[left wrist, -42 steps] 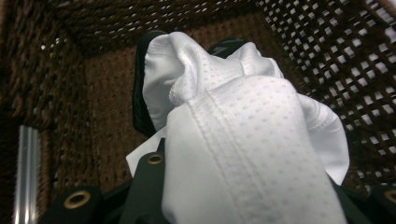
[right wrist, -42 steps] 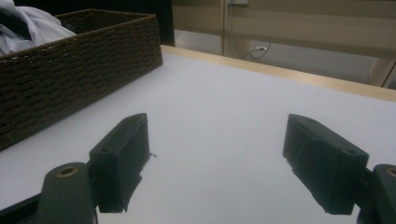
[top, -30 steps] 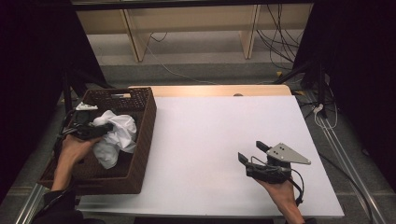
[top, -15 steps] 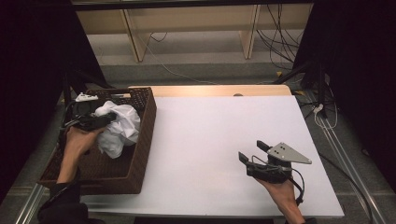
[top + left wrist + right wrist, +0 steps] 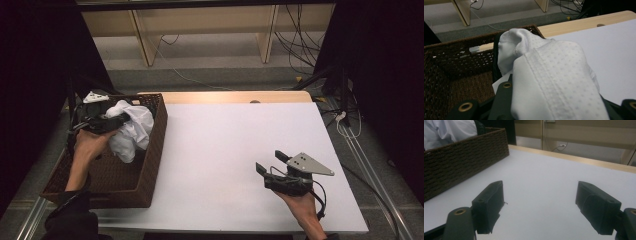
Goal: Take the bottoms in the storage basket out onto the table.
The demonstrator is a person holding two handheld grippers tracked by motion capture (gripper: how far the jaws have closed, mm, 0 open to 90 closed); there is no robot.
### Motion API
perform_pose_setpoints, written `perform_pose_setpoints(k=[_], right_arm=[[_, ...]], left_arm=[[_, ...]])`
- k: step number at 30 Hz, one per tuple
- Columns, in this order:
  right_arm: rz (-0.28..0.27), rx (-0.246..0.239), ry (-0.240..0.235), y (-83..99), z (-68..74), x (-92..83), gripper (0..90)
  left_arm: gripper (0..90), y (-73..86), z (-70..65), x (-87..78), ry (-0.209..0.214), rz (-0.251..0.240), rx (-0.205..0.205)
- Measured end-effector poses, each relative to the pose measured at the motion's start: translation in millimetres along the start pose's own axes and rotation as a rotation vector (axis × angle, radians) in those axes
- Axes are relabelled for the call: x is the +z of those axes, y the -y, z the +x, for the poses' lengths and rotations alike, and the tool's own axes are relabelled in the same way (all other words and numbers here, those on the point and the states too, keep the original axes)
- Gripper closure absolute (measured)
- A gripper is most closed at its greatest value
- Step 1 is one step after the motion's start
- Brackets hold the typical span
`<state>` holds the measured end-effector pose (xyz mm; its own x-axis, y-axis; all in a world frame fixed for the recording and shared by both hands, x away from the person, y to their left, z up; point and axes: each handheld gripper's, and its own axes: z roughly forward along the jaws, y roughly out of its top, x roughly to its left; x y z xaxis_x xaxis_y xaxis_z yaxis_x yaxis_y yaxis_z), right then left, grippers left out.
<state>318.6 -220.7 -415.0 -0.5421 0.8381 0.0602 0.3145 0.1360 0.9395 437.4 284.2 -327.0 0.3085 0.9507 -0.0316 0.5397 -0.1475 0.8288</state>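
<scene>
Left hand-held gripper is clamped on the white cloth, holding it above the wicker basket at the desk's left edge; the cloth hangs from the jaws over the basket's far half. Right hand-held gripper rests on the white desk, jaws apart, nothing between them.

On my surface: basket at the left edge, cloth bunched over its far half in my left gripper. Right gripper near the front right, well apart from the basket.
</scene>
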Motion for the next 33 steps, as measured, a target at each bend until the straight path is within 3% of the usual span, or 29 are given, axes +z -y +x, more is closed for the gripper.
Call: perform_pose_setpoints(k=[17, 33], right_arm=[[-0.004, 0.005, 0.0, 0.2, -1.3, 0.0, 23.7], [-0.003, 0.009, -0.001, 0.1, -2.5, -0.2, 23.7]], left_arm=[[67.2, -19.0, -30.5, -1.7, 0.07, -0.083, 0.056], [67.2, -26.3, -64.0, 1.7, 0.164, -0.102, 0.113]])
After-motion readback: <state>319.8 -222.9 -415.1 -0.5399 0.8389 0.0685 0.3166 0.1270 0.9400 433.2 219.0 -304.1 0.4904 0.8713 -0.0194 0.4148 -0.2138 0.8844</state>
